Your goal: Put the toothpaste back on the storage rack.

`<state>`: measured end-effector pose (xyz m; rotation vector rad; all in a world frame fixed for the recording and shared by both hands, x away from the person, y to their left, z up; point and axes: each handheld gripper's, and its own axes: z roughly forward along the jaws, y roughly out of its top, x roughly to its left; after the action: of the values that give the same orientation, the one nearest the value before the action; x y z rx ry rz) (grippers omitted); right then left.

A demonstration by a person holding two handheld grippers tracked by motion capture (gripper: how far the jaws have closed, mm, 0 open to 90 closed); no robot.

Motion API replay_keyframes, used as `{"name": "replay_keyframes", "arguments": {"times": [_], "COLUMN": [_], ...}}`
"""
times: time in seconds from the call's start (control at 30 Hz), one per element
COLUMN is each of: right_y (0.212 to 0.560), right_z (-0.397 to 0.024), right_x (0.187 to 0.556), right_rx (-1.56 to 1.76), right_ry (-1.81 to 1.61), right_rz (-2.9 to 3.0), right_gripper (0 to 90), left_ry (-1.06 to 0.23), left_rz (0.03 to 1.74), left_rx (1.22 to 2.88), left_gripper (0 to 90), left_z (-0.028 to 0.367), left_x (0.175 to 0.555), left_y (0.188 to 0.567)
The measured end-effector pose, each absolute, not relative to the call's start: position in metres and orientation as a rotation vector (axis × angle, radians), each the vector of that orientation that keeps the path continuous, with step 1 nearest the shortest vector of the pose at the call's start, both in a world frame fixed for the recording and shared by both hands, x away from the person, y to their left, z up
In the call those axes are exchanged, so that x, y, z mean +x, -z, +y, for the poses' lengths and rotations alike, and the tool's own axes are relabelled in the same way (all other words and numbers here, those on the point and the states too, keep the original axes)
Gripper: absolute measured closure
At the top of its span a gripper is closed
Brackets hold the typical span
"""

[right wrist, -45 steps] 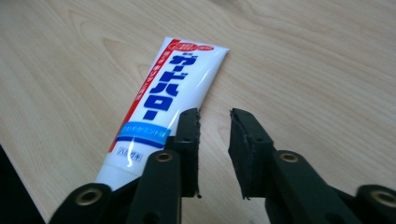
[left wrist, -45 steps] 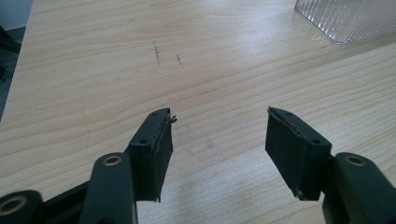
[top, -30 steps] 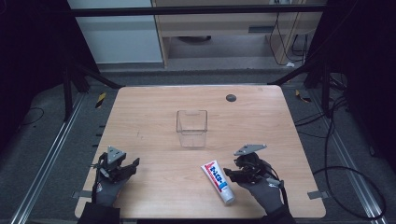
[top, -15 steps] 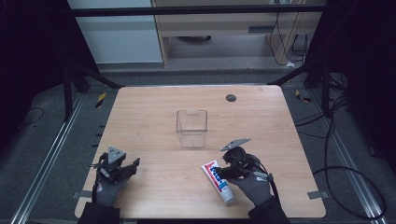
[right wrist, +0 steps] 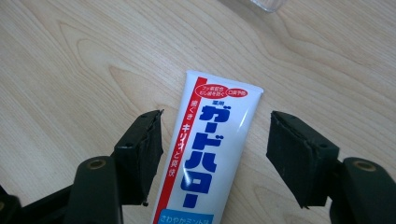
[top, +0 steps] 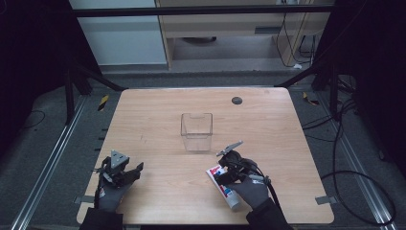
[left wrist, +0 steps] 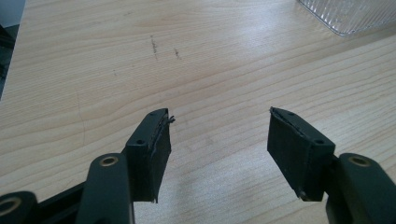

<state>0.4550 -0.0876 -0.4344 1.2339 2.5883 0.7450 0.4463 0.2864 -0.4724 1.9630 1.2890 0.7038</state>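
- Shifted forward and leftward over the last second: right tongs, from beside the toothpaste tube to straddling it. Left tongs unmoved near the front left corner; tube and clear container unmoved too.
- Largest first: wooden counter, bare apart from the clear container near its middle, a small dark disc toward the far right, and the tube near the front edge, right of centre.
- Clear container upright and empty-looking, apart from the tube, farther from the person.
- Toothpaste tube lying flat on the counter, white with blue and red lettering, crimped end toward the container, cap end toward the person.
- Right tongs spread wide, one jaw on each side of the tube, neither pad touching it in the right gripper view.
- Left tongs likewise spread wide, holding nothing, hovering over bare wood with a corner of the container at the top right of the left gripper view.
- Step in hand, by judgement: lining up for the grasp on the tube, not yet gripped.
- Next move probably calls for: lowering a little, closing squarely across the tube's width, gripping gently enough not to squeeze paste out, then lifting; likely bound for the container, though unconfirmed.
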Motion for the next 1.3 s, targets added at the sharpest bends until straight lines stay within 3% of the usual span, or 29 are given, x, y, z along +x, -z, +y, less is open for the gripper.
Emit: {"name": "replay_keyframes", "arguments": {"times": [1.3], "right_y": [0.469], "right_z": [-0.073], "right_x": [0.466], "right_rx": [1.309], "right_ry": [-0.591], "right_rz": [2.653], "right_gripper": [34.3], "left_ry": [-0.697], "left_rz": [1.292], "left_rx": [1.970], "left_gripper": [37.9], "left_z": [0.286], "left_x": [0.447], "left_y": [0.473]}}
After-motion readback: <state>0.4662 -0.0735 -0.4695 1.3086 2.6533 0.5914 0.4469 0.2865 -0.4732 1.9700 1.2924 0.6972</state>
